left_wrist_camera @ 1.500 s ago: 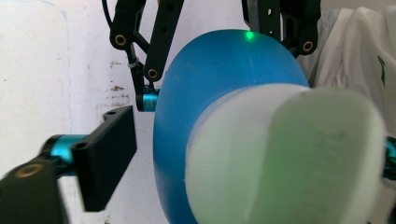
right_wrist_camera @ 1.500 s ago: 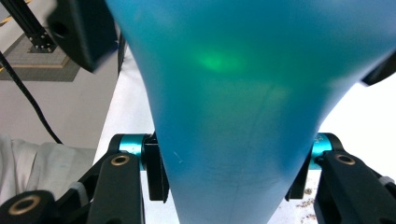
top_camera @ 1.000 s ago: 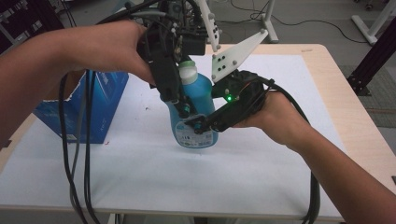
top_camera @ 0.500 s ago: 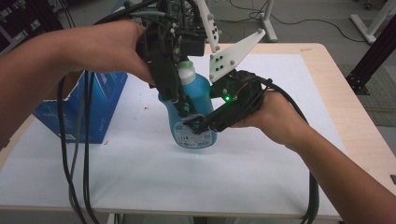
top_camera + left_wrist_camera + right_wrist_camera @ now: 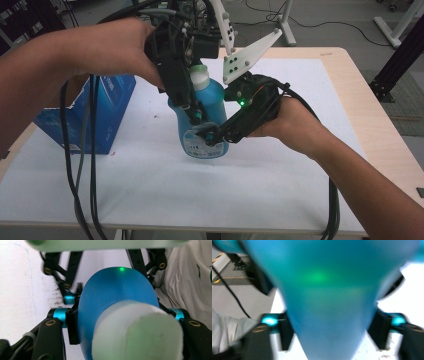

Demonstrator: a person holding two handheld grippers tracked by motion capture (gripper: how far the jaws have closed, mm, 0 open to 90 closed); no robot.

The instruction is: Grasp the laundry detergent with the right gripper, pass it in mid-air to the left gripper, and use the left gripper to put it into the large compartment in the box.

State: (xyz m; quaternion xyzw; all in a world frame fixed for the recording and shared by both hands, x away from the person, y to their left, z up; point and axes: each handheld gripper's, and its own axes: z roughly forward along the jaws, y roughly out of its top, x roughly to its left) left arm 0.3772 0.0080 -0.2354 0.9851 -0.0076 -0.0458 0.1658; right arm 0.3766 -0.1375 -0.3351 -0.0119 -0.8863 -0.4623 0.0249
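Note:
A blue detergent bottle (image 5: 214, 97) with a white cap (image 5: 201, 79) stands upright on the white table (image 5: 165, 190). My left gripper (image 5: 192, 114) reaches down from above. Its jaws have just been closing, and its pads now press the bottle's (image 5: 112, 292) upper body on both sides, below the cap (image 5: 135, 335). From the right, my right gripper (image 5: 207, 137) comes in level at the bottle's lower part. Its jaws have just been opening. The bottle (image 5: 327, 290) still sits between its pads (image 5: 285, 332), which stand close beside its sides.
An open blue cardboard box (image 5: 107, 107) stands at the left of the table, a short way from the bottle. Black cables (image 5: 80, 165) hang from the left hand across the table's front left. The wooden table edge (image 5: 370, 115) runs along the right.
In the high view the bottle and both hands stay where they were. No jaw motion can be made out at that size.

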